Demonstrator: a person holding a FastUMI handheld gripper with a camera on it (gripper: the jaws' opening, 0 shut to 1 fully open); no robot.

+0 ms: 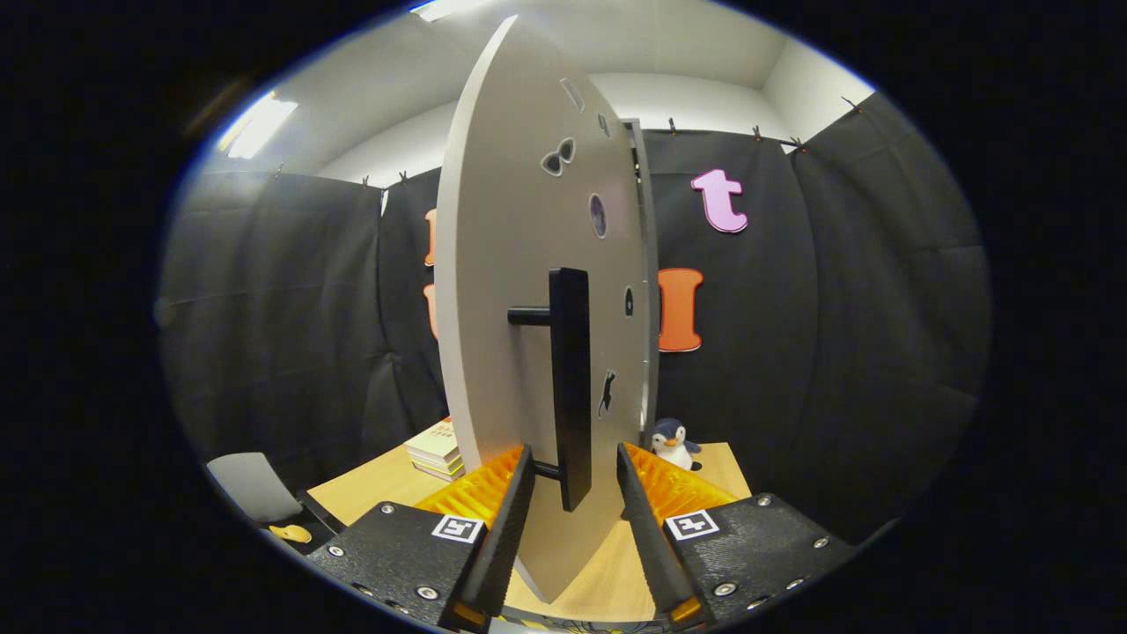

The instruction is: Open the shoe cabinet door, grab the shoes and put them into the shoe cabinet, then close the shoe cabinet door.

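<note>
Wooden table [370,493] beneath; tongs [574,480] spread around door [511,308] handle [570,379], no legible writing.

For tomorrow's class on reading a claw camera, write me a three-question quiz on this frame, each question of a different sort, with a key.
1. True or false: the claw is shut tight on the door handle.
2. What stands on the table just right of the cabinet door?
A. a mug
B. a toy penguin
C. a lamp
3. Fill in: left of the door lies a stack of ____.

Key:
1. False; the fingers are open on either side of the handle's lower end.
2. B
3. books
</note>
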